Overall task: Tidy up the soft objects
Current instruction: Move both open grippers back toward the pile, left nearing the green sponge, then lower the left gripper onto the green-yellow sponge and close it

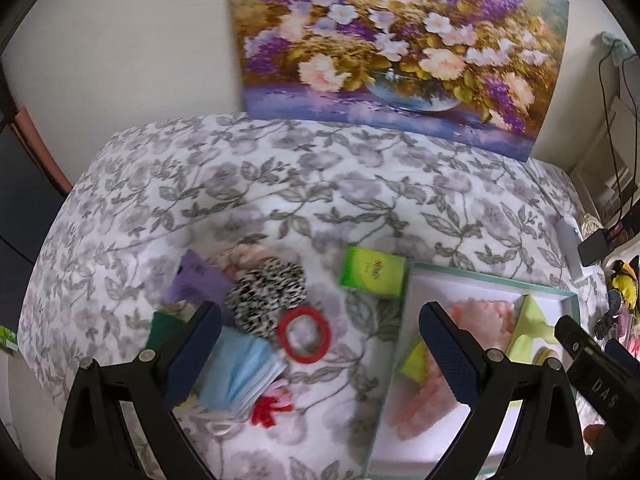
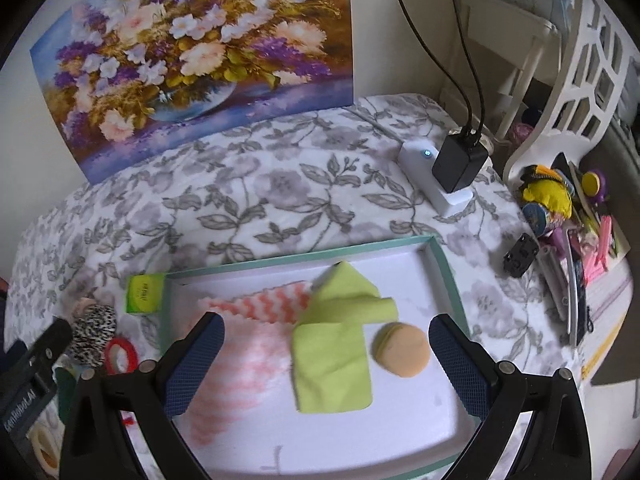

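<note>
On the floral cloth lies a pile of soft things: a blue face mask, a red hair ring, a leopard scrunchie, a purple cloth and a green tissue pack. My left gripper hangs open above them, holding nothing. A white tray with a teal rim holds a pink zigzag cloth, a lime cloth and a tan round puff. Over the tray my right gripper is open and empty.
A flower painting leans on the wall at the back. A white power strip with a black charger sits at the right rear. Toys and clutter crowd the right side beside a white chair.
</note>
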Demonstrator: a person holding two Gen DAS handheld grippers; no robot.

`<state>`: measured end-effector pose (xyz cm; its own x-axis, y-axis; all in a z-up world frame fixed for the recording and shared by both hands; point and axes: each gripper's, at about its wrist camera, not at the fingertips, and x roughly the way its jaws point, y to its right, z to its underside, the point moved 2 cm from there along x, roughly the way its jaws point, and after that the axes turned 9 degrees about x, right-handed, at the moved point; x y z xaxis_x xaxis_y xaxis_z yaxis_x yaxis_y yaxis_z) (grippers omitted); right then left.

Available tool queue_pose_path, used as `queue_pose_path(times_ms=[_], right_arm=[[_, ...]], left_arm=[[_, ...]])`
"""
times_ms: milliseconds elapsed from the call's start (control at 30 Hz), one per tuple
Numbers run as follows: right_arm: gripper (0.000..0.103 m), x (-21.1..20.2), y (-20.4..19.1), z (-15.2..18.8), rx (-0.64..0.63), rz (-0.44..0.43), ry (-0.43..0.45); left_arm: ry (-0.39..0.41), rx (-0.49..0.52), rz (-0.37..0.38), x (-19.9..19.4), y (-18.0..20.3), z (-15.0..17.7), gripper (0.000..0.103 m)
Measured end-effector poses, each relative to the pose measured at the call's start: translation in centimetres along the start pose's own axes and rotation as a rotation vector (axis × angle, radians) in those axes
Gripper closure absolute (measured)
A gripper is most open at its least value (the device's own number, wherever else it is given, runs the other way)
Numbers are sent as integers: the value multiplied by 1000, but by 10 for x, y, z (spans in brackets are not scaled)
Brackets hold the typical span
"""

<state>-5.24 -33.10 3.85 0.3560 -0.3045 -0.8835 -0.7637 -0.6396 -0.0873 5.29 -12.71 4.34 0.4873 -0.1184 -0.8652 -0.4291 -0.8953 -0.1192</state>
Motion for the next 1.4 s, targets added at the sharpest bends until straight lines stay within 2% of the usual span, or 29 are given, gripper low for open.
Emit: queue_pose_path(times_ms=[167,367,600,767,933,1067,1400], right_arm=[[0,-6,-1,16,20,-4,-19],[0,-11,-14,45,-51,30,-30],[0,-19,-36,76,-93,-2,-51],[0,-20,-65,96,-154,-5,-72],[0,-18,-110,115,-244,-56,-103],[0,-12,-142,131,-282,-99,-144],[0,12,-196,154,-311,-150,-231]], left_arm=[[-4,-7,0,-8,-19,16,4],[-10,-42,21,-16,-45,29,4],[-47,-100,26,-18,-84,49,4],[-76,-163,-19,-16,-123,62,4],[-85,-262,-63,-13,-171,69,4],[-114,-304,-58,-3,-196,74,4],[-201,-305,-52,27,-204,81,4]])
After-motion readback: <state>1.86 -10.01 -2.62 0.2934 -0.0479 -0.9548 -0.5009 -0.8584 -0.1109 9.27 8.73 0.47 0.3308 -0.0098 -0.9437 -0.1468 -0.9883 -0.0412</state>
